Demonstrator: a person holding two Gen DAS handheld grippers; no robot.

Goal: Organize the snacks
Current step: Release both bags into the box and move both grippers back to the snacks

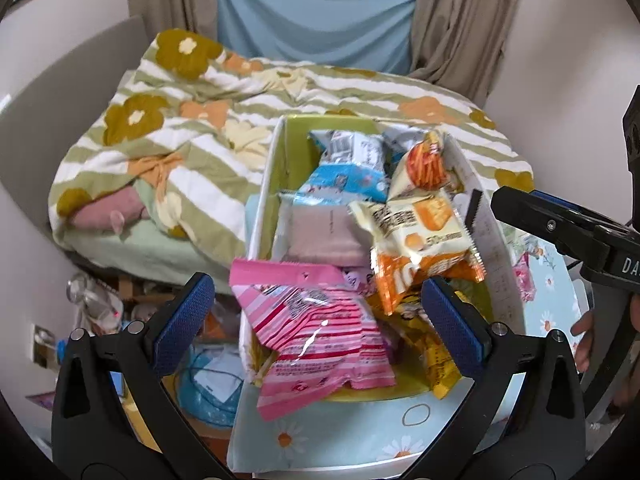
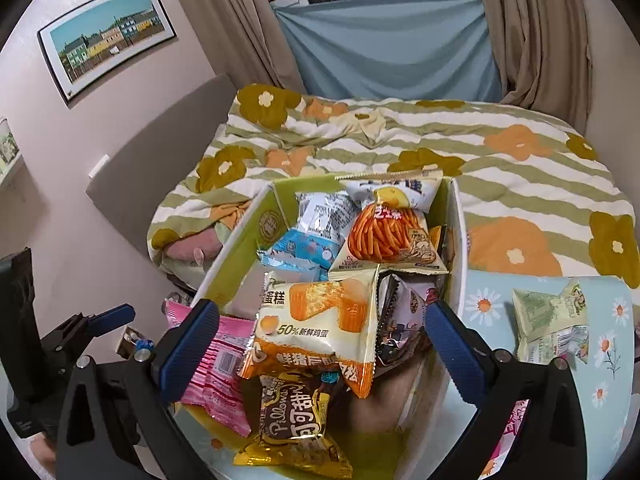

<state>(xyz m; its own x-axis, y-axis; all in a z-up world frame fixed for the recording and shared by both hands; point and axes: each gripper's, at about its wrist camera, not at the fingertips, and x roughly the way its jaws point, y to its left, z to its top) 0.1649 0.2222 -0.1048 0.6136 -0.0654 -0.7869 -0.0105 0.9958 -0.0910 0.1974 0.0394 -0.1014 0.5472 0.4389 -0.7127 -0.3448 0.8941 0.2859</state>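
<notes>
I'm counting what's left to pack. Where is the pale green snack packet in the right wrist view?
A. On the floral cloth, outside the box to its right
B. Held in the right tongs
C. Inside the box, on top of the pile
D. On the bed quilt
A: the green packet lies on the floral cloth, outside the box wall, and the right tongs stand open with nothing gripped.

a home bedroom: a bed [image 2: 400, 152] with a flowered quilt fills mid-frame, curtains [image 2: 532, 28] hang above, and a framed picture [image 2: 106, 36] sits upper left.
</notes>
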